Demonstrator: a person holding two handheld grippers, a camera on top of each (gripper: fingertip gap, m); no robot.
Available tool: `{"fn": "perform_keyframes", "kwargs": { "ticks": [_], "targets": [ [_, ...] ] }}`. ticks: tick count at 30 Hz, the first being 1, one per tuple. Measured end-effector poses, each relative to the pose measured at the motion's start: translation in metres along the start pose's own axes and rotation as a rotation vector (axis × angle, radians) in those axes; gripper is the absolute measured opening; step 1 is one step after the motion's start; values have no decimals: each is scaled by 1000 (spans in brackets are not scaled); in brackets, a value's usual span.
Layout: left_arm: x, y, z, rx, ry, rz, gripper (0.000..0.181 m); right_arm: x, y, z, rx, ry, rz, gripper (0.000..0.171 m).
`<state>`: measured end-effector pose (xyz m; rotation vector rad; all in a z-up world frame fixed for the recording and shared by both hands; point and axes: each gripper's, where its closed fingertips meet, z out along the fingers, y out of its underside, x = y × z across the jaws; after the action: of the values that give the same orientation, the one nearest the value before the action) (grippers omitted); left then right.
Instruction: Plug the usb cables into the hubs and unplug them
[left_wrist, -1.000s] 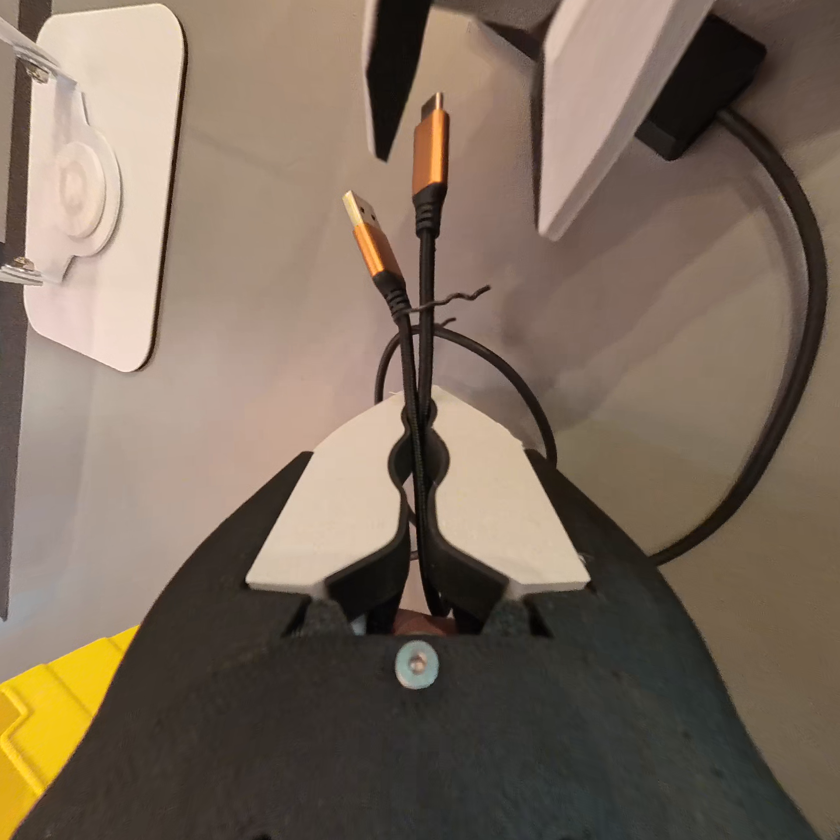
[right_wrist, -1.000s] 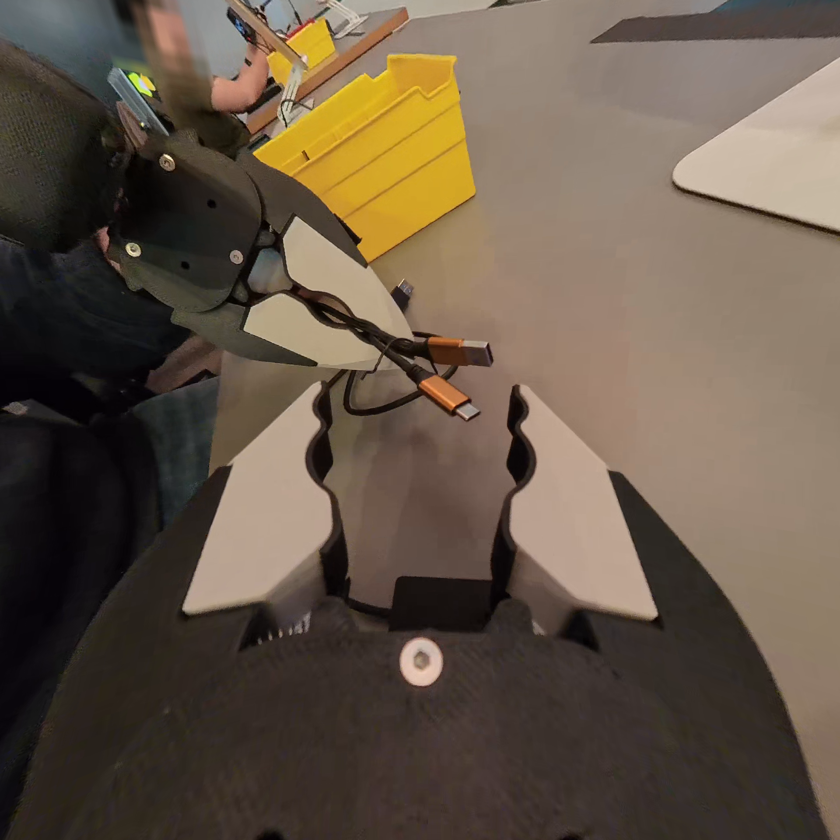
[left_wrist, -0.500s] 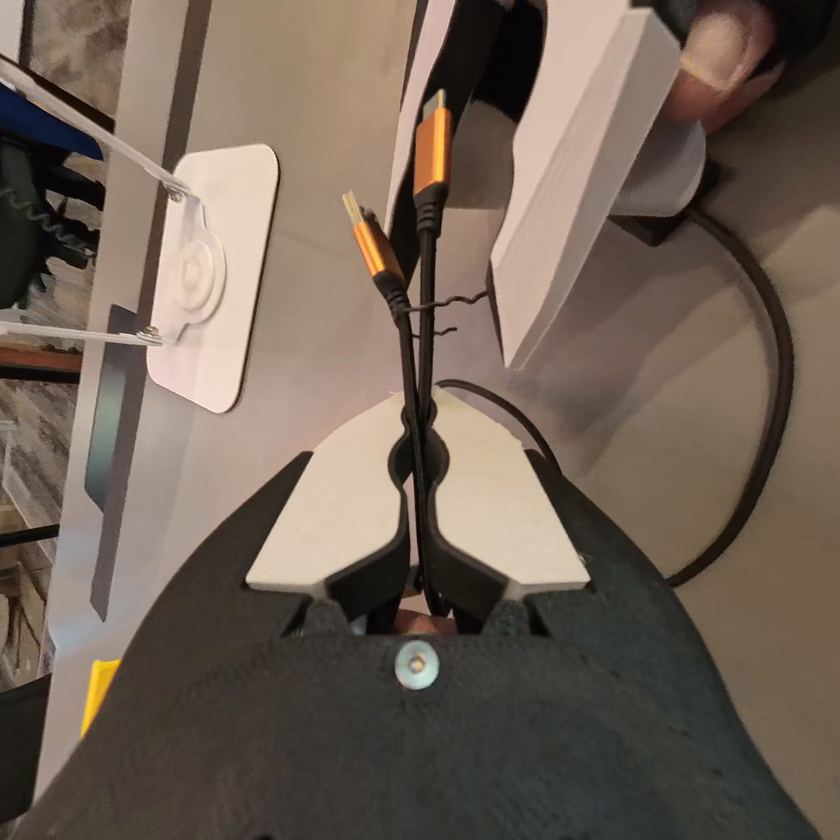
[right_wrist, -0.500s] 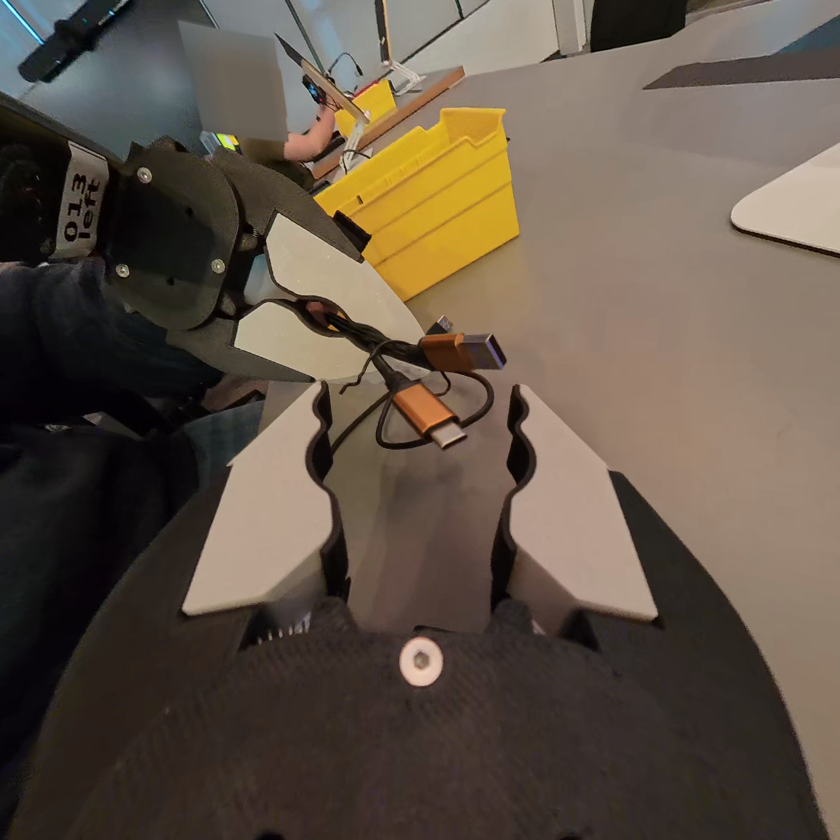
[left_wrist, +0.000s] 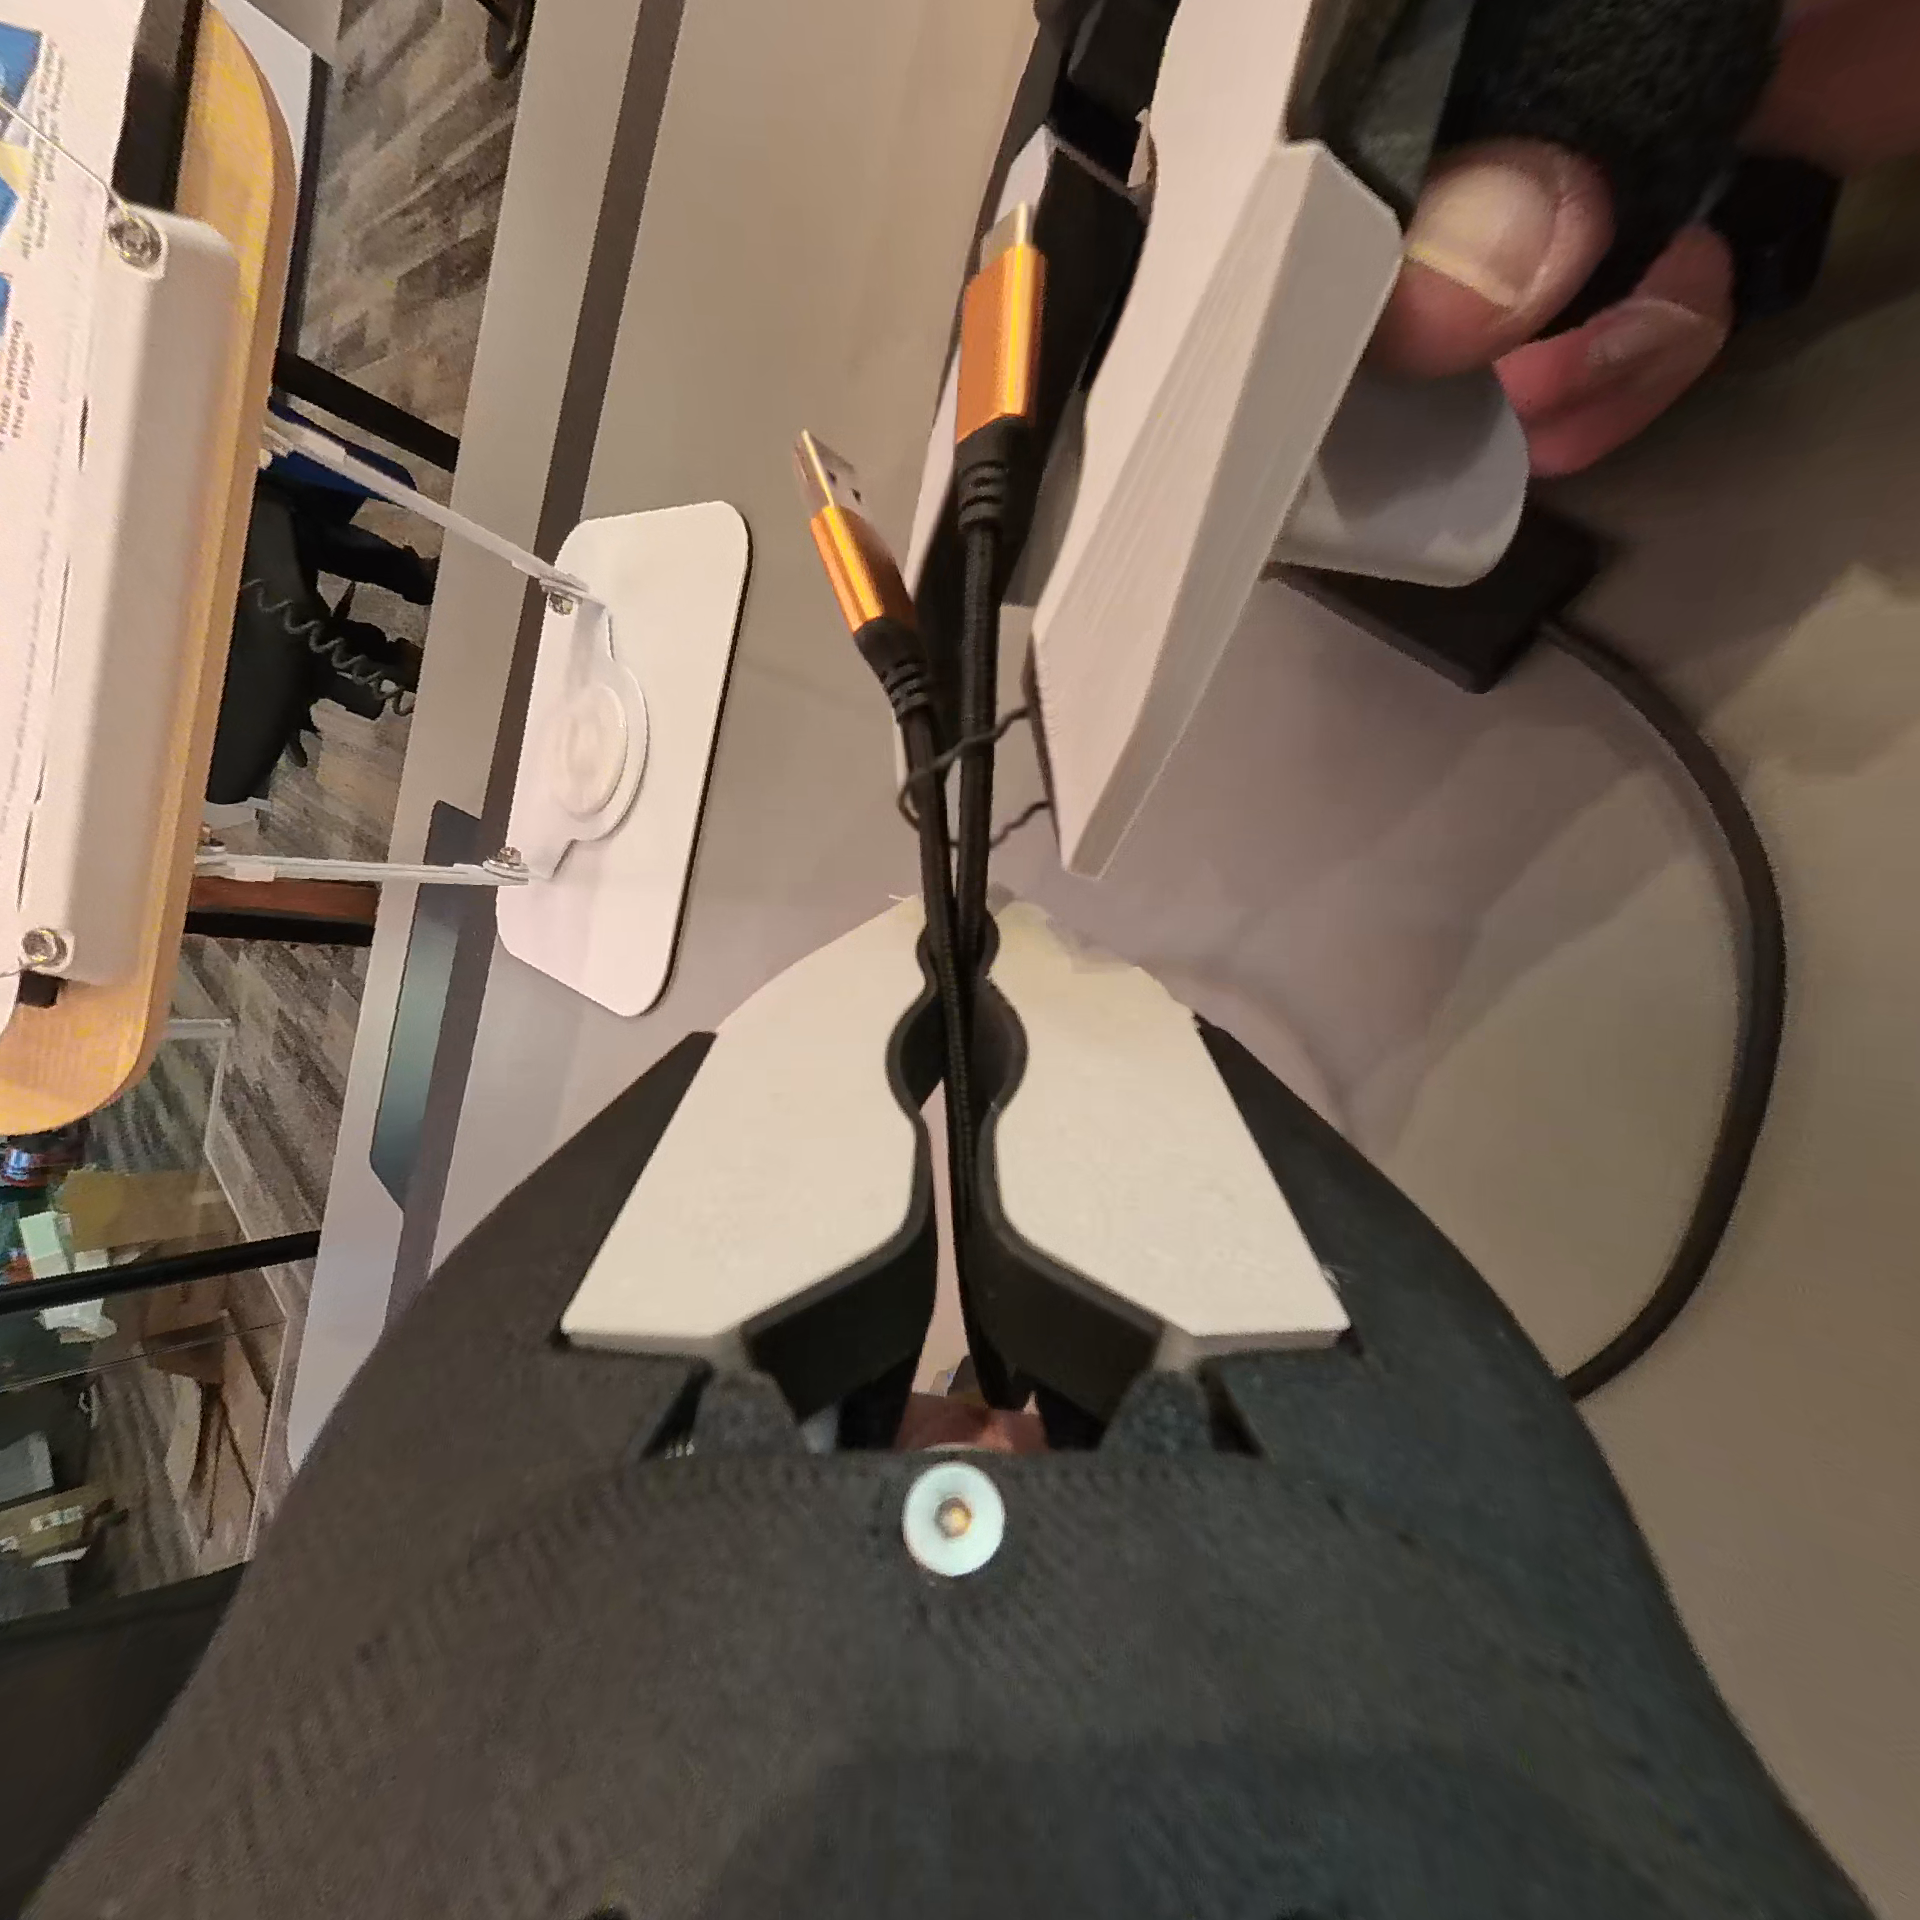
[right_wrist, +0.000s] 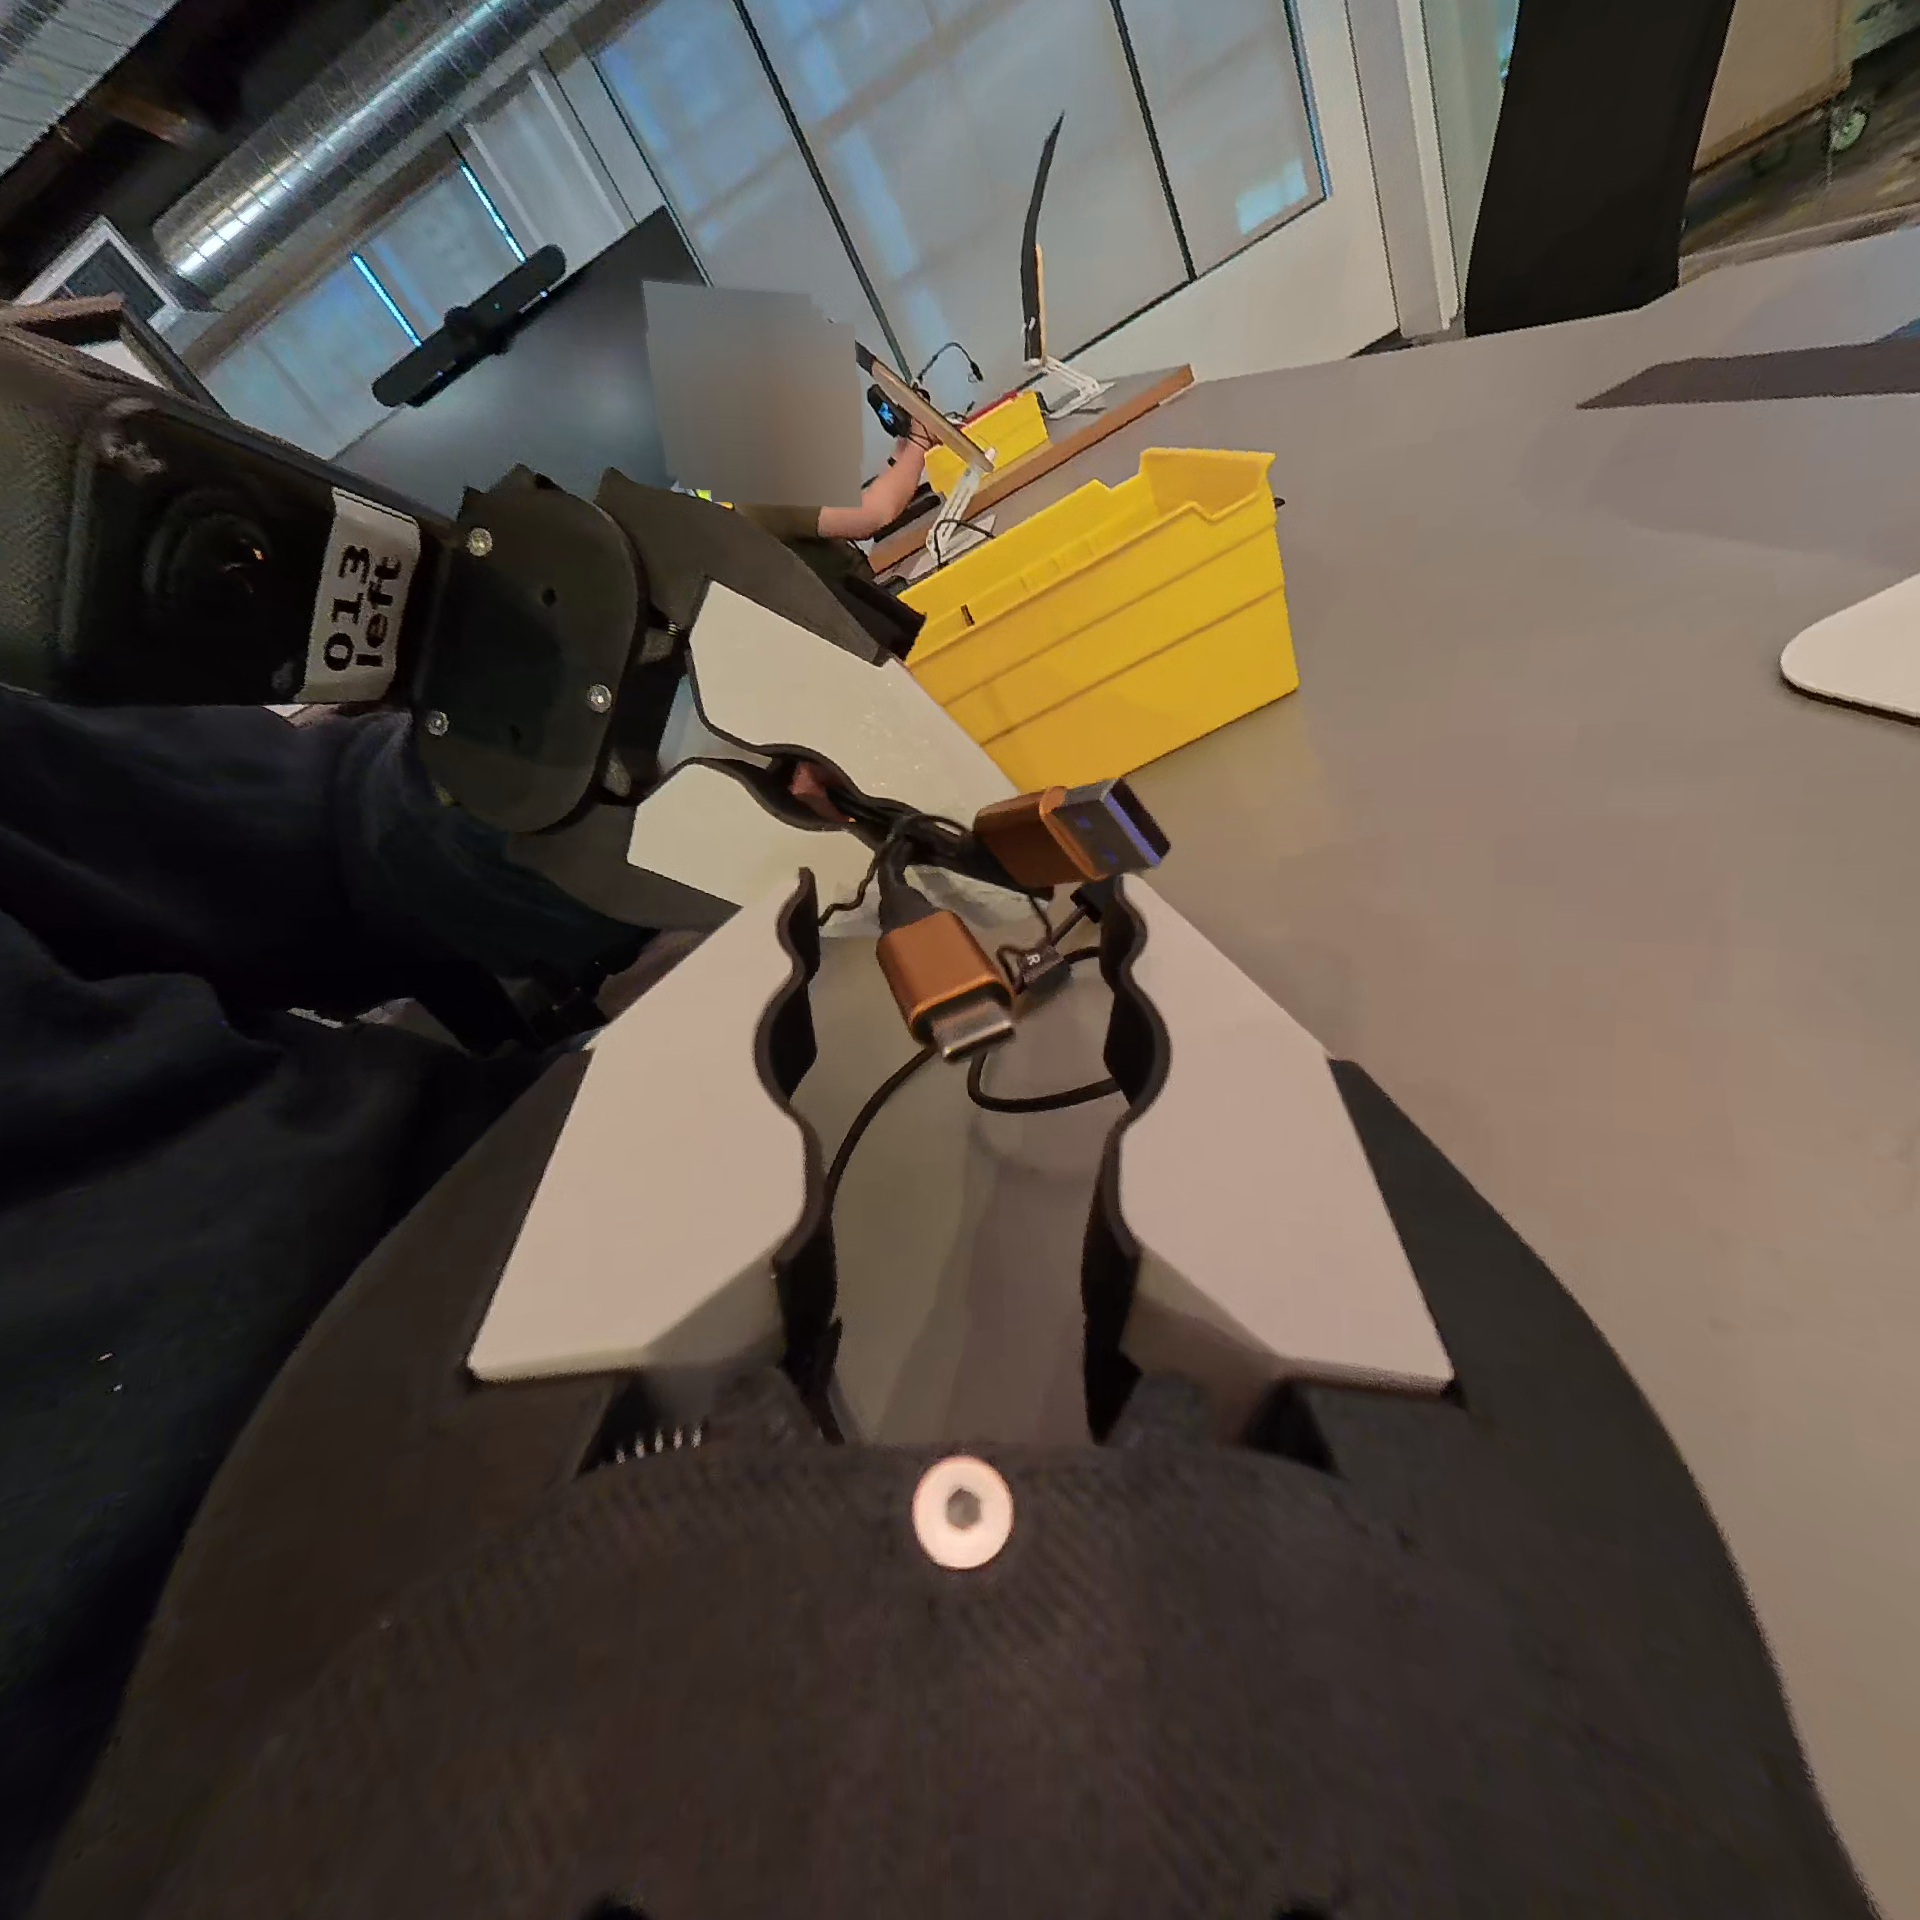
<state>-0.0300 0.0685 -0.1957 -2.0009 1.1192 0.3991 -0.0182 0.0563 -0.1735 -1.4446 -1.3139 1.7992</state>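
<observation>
My left gripper (left_wrist: 961, 920) is shut on a black braided USB cable (left_wrist: 961, 727) doubled over, so both orange plugs stick out past its tips. The USB-A plug (left_wrist: 847, 545) leans left and the USB-C plug (left_wrist: 1003, 322) points straight ahead. My right gripper (right_wrist: 961, 894) is open, and the USB-C plug (right_wrist: 940, 982) lies between its white fingers (right_wrist: 665, 1164) without touching them. The USB-A plug (right_wrist: 1070, 836) is just beyond the right fingertip. A black hub (left_wrist: 1455, 613) lies on the table, partly hidden under the right gripper's finger (left_wrist: 1195, 499).
The hub's thick black cable (left_wrist: 1725, 935) curves along the grey table (right_wrist: 1507, 935). A yellow bin (right_wrist: 1112, 613) stands behind the left gripper (right_wrist: 540, 665). A white pad (left_wrist: 623, 748) with a clear stand lies to the left. A thin black cable (right_wrist: 883, 1122) loops below the plugs. Left and right tips are no more than a few centimetres apart.
My right gripper has risen off the hub and closed in on the USB-C plug, which now sits between its open fingers. My left gripper has lifted and tilted, still gripping the cable.
</observation>
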Motion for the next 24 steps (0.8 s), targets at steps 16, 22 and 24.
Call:
{"fn": "perform_keyframes", "kwargs": {
  "ticks": [16,22,24],
  "targets": [
    [-2,-13,-4,18,-41,62,0,-14,-1,2,14,-97,46,66],
    [-6,-13,-2,-10,-106,111,0,-13,-4,1,38,-107,97,70],
    [-5,-13,-1,-18,-122,130,0,-12,-4,1,42,-103,112,70]
  ]
}}
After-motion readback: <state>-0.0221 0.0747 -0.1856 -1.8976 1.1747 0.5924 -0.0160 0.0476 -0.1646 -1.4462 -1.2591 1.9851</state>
